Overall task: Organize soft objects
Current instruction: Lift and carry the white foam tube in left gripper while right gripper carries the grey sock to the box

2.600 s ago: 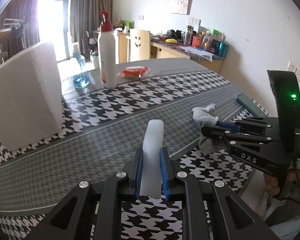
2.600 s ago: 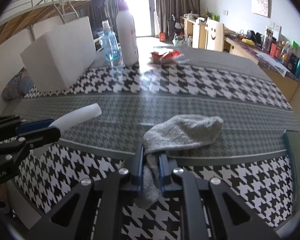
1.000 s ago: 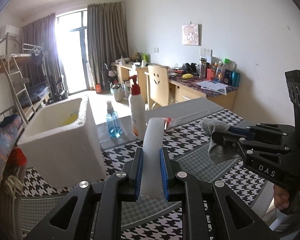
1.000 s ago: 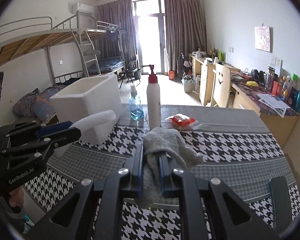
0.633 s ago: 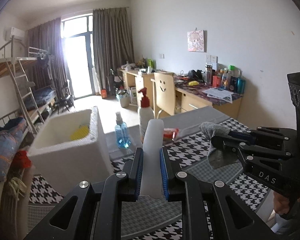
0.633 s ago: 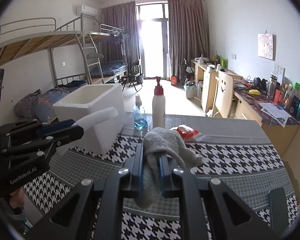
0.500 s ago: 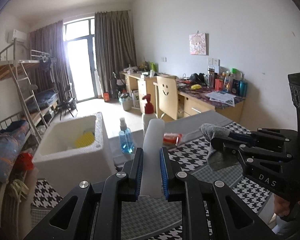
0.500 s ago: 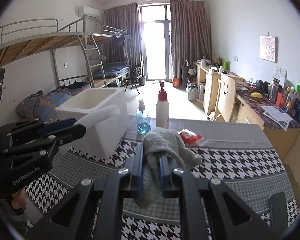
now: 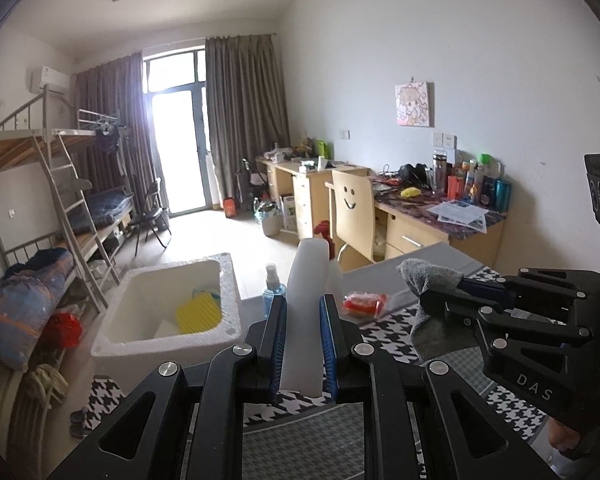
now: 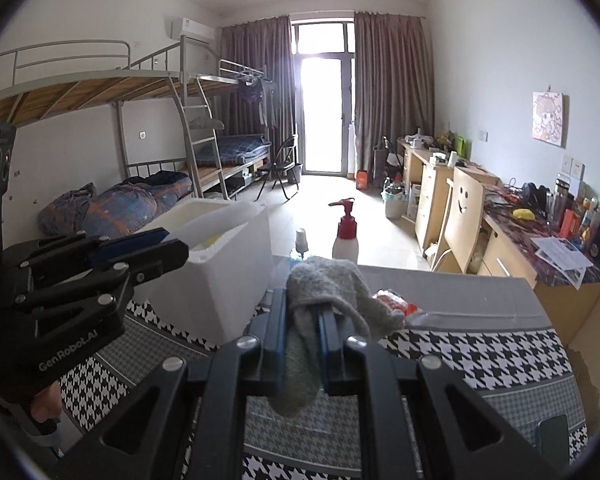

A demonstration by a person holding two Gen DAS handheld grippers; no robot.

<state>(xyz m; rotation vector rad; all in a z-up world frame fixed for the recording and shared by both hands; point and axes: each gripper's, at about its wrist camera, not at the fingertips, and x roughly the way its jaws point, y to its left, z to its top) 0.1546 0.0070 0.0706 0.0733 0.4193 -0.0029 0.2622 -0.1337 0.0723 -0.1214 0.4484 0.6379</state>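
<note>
My left gripper (image 9: 303, 308) is shut on a white soft foam strip (image 9: 306, 272) that stands up between its blue pads. In the right wrist view the left gripper (image 10: 178, 243) hangs at the left, and its strip (image 10: 216, 222) points over the white foam box (image 10: 236, 280). My right gripper (image 10: 303, 312) is shut on a grey sock (image 10: 324, 280) that droops over and below its fingers. The left wrist view shows the right gripper (image 9: 440, 294) at the right with the sock (image 9: 428, 280). The open box (image 9: 228, 280) holds a yellow sponge (image 9: 199, 314).
A red-capped pump bottle (image 10: 345, 236), a blue spray bottle (image 9: 273, 292) and a red packet (image 9: 364, 304) stand behind the box on the houndstooth tablecloth (image 10: 480, 360). A dark flat item (image 10: 554, 436) lies near the front right edge. Bunk beds, desks and a chair are beyond.
Both grippers have risen from the table with the strip and the sock held. The box now sits lower in both views, and its inside shows.
</note>
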